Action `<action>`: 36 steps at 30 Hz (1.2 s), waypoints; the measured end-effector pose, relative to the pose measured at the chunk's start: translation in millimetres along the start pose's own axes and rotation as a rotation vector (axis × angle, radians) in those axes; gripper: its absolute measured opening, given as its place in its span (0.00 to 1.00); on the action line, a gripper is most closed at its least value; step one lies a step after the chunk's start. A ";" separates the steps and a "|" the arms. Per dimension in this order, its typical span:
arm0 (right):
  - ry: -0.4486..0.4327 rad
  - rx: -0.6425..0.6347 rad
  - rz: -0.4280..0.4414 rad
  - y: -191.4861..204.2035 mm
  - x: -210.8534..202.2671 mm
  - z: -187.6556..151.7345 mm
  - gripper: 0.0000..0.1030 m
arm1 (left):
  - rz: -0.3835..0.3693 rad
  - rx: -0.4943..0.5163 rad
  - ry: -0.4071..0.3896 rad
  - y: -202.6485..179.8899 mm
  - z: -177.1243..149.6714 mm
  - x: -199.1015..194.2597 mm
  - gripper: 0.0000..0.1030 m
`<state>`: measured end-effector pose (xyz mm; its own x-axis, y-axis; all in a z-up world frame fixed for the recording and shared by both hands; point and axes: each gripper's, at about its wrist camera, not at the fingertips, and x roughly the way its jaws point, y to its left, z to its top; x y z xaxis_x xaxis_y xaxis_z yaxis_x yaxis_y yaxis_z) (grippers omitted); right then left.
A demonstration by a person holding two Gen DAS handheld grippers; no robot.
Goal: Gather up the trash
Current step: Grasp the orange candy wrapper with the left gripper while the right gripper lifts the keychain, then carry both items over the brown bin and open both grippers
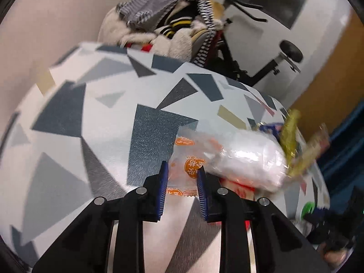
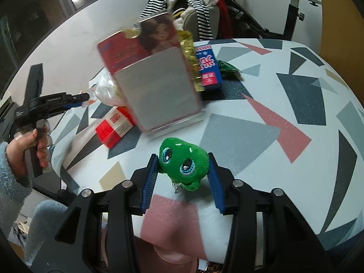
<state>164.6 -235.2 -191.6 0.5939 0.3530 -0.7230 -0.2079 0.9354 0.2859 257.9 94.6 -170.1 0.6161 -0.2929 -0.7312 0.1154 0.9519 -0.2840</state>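
A crumpled clear plastic bag (image 1: 238,157) with orange print lies on the patterned table (image 1: 102,118). Its near corner sits between the blue pads (image 1: 202,188) of my left gripper (image 1: 182,177), which is shut on it. From the right wrist view the left gripper (image 2: 85,97) pinches the bag (image 2: 104,91) at the table's left edge. My right gripper (image 2: 183,175) is shut on a green plush toy (image 2: 184,159) with blue eyes, held just over the table's near edge. The toy (image 1: 308,208) also shows as a green blur at the lower right of the left wrist view.
A clear stand with a picture card (image 2: 159,86) stands mid-table. Around it are a red box (image 2: 113,127), a blue and red box (image 2: 209,68), a gold wrapper (image 2: 190,52) and a green wrapper (image 2: 227,66). A clothes-laden chair (image 2: 200,16) and an exercise bike (image 2: 295,4) stand behind. A hand (image 2: 27,150) in a fleece sleeve holds the left gripper.
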 end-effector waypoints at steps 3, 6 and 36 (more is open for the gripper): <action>-0.008 -0.009 0.008 6.8 -4.8 -4.3 0.43 | 0.044 0.032 -0.017 -5.3 -7.3 -19.2 0.23; -0.017 -0.002 0.023 12.0 -11.7 -8.9 0.43 | 0.062 -0.017 -0.044 1.9 -8.9 -36.9 0.23; -0.036 -0.037 0.065 45.8 -49.7 -108.5 0.43 | -0.077 0.239 0.140 -86.7 -214.8 -76.6 0.23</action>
<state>41.2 -207.8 -210.9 0.6056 0.4130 -0.6802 -0.2754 0.9107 0.3078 33.2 15.0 -222.7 0.4871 -0.3589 -0.7962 0.3480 0.9159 -0.2000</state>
